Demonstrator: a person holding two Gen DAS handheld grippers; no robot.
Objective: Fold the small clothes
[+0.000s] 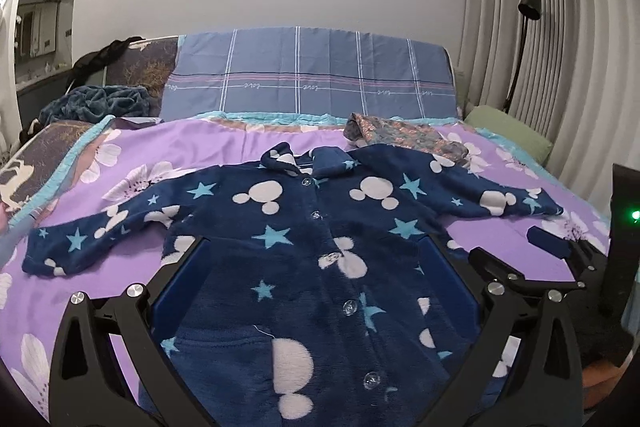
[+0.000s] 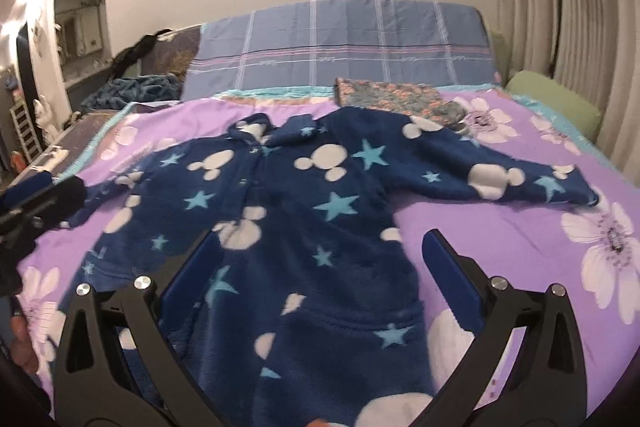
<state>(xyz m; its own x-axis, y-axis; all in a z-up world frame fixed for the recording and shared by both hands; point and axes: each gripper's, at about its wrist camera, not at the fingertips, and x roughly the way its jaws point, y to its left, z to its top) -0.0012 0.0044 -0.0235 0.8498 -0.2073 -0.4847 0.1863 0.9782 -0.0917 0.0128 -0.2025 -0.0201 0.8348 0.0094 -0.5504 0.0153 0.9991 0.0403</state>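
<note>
A small navy fleece jacket [image 1: 304, 227] with white mouse heads and blue stars lies flat, front up and buttoned, on the purple flowered bedspread [image 1: 168, 151], both sleeves spread out. It also shows in the right wrist view [image 2: 304, 195]. My left gripper [image 1: 316, 251] is open and empty, hovering over the jacket's lower body. My right gripper [image 2: 320, 251] is open and empty, over the jacket's lower right side; it also shows at the right in the left wrist view [image 1: 532, 247]. My left gripper appears at the left edge of the right wrist view [image 2: 40, 195].
A folded patterned garment [image 1: 404, 133] lies behind the jacket's right shoulder. A blue checked pillow [image 1: 308, 75] stands at the headboard. A dark blue blanket [image 1: 96, 103] is bunched at back left. A green cushion [image 1: 508, 133], a curtain [image 1: 560, 47] and a black lamp [image 1: 528, 7] are on the right.
</note>
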